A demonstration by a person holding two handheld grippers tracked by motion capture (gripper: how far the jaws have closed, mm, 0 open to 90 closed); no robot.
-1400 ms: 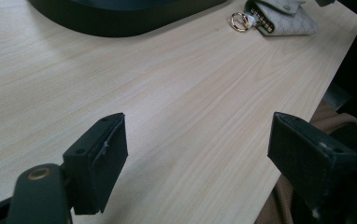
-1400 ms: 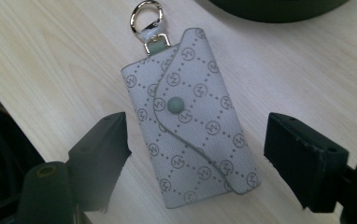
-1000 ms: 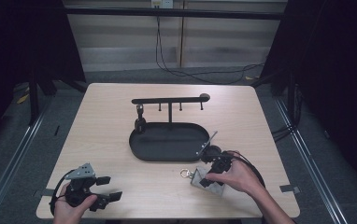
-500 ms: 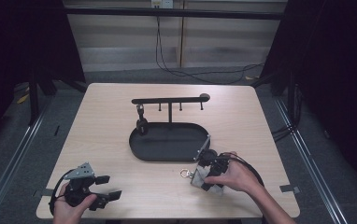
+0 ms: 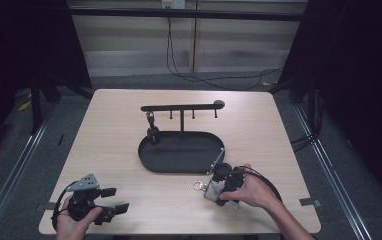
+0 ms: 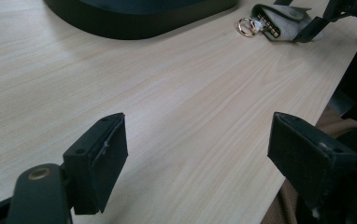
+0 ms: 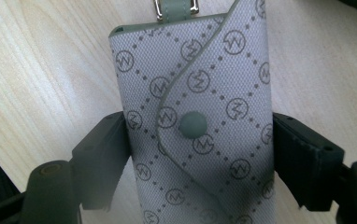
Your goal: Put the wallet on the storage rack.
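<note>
A grey fabric key pouch [image 7: 195, 126] printed with a dotted lattice and round logos, closed by a flap with a grey snap button, is laid flat on the pale wooden table [image 5: 114, 130], near its front edge and just in front of the right end of a black oval tray [image 5: 179, 162]. A small metal ring [image 5: 197, 186] is seen at the pouch's left end. The pouch is bracketed by the right gripper [image 7: 197, 154], whose jaws have just been closing; both pads are set against its long sides. Behind the tray, a black hook rail on a post [image 5: 181, 107] is mounted. The left gripper [image 6: 197, 154] is held wide open over bare wood at the front left corner, with nothing between its pads.
</note>
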